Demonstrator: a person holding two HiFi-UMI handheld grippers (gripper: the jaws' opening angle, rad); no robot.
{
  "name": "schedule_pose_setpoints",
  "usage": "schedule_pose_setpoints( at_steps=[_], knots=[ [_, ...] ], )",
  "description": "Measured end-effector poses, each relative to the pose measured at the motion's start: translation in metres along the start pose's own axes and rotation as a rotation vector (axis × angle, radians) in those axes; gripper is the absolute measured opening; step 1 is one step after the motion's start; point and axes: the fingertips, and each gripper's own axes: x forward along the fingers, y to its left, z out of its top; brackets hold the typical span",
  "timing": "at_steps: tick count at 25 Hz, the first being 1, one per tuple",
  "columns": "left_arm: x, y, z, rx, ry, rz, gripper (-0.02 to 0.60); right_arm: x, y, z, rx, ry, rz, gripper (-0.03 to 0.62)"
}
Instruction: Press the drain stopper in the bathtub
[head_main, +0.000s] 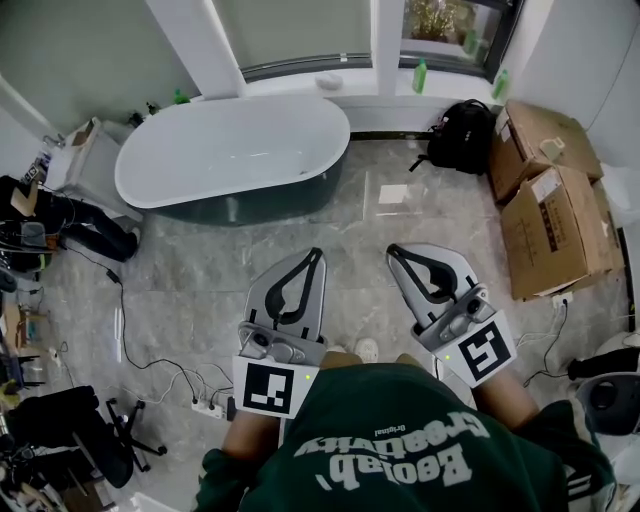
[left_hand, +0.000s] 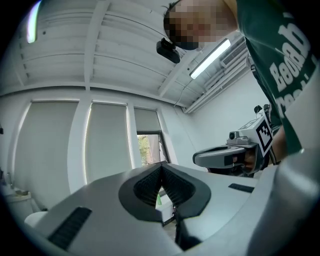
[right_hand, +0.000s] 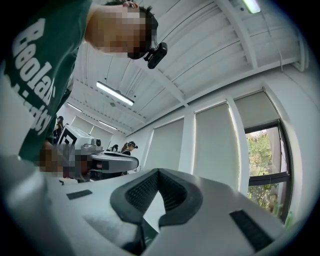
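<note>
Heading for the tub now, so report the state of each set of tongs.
Left tongs: closed, holding nothing.
Right tongs: closed, holding nothing.

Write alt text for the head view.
A person in a green shirt holds the left gripper and right gripper, both shut and empty, above a marble floor, apart from a white bathtub. Cardboard boxes stand at right.
</note>
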Motion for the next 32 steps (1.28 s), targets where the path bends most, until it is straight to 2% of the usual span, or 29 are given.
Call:
schedule_pose_setpoints(
  at_steps=[8,20,25,32],
  knots=[
    [0.006,-0.007,0.005,-0.014,-0.013,0.007,0.006,-0.01,-0.001,0.0,-0.01,0.012,0.015,0.012],
    [0.021,-0.007,0.007,0.009,0.005,0.0,0.006,-0.016,-0.012,-0.01,0.028,0.01,-0.022,0.012],
    [0.027,-0.009,-0.002,0.032,0.015,-0.017,0.006,-0.013,-0.017,-0.024,0.04,0.007,-0.03,0.012],
    [0.04,0.013,-0.024,0.047,0.015,0.002,0.006,0.013,-0.02,-0.044,0.033,0.002,-0.018,0.012]
  ],
)
